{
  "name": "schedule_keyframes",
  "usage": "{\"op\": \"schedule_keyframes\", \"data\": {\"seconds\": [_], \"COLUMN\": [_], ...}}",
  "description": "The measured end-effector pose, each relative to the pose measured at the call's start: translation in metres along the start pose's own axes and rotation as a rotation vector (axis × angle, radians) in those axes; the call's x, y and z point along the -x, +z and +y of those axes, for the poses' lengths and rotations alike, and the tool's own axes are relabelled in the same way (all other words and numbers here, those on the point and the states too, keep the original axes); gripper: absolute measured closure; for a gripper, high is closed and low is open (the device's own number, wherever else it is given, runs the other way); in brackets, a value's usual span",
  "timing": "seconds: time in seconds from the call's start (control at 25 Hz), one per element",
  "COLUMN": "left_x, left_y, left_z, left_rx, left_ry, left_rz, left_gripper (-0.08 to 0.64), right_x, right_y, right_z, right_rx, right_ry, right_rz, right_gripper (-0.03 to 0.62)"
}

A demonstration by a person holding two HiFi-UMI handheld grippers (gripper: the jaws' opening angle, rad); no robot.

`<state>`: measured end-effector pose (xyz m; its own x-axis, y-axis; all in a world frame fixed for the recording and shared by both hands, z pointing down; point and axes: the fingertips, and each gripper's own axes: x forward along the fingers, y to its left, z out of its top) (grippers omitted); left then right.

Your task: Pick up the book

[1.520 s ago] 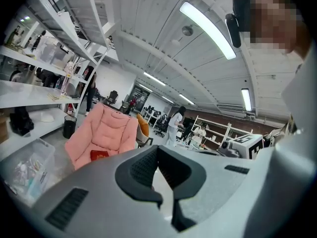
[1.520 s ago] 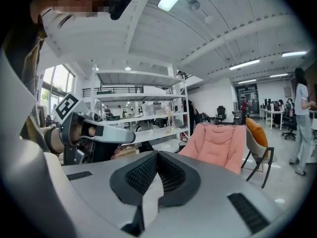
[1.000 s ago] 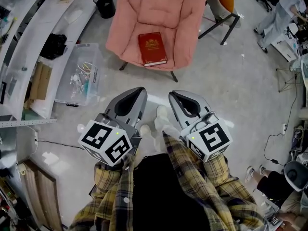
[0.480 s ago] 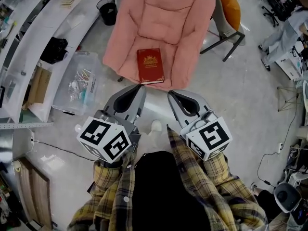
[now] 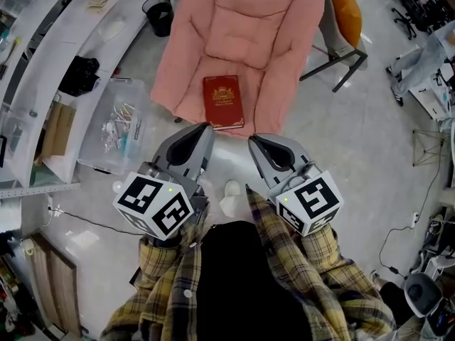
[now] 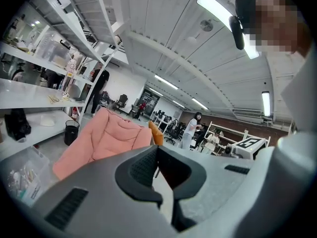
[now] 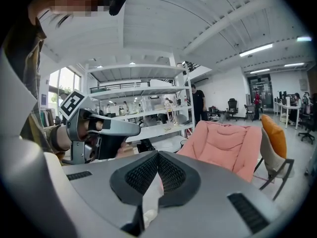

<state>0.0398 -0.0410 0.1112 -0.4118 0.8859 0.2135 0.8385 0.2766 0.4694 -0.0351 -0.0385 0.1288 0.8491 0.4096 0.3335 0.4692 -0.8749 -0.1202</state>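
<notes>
On my left gripper [image 6: 157,148] the fingers [image 6: 142,170] are pressed together at the tips with nothing between them. My right gripper [image 7: 158,153] is the same: its fingers [image 7: 142,175] are closed tight and hold nothing. I carry the two side by side and apart, both pointing forward.

Seen from my head, the book [image 5: 222,101] lies just beyond the tips of my left fingers and a little left of where the right ones point; neither gripper touches it. It is red with a gold crest, lying flat and closed near the front edge of the seat of a pink armchair [image 5: 249,34]. From either gripper I see the armchair ahead, but the book itself is hidden.

Out to the left of my left fingers a clear plastic box [image 5: 117,123] of small items sits on the floor [image 5: 355,141], beside a long white desk [image 5: 67,38]. A black bin [image 5: 158,14] stands further ahead on that side. Beyond my right fingers, just right of the armchair, stands an orange chair [image 5: 346,9].
</notes>
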Motion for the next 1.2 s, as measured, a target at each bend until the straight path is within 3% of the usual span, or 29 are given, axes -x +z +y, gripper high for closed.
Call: {"op": "schedule_keyframes", "data": {"seconds": [0.4, 0.72, 1.2], "left_x": [-0.038, -0.065, -0.11], "left_y": [0.05, 0.1, 0.106], "left_z": [0.077, 0.145, 0.174], "left_rx": [-0.014, -0.054, -0.105], "left_ry": [-0.08, -0.173, -0.364], "left_rz": [0.044, 0.099, 0.229], "left_gripper": [0.557, 0.557, 0.557], "right_x": [-0.085, -0.161, -0.189], "right_y": [0.025, 0.058, 0.045], "right_z": [-0.021, -0.038, -0.068], "right_rx": [-0.036, -0.083, -0.206], "right_ry": [-0.069, -0.176, -0.403], "right_rz": [0.005, -0.009, -0.013], "right_gripper": [0.577, 0.577, 0.577]}}
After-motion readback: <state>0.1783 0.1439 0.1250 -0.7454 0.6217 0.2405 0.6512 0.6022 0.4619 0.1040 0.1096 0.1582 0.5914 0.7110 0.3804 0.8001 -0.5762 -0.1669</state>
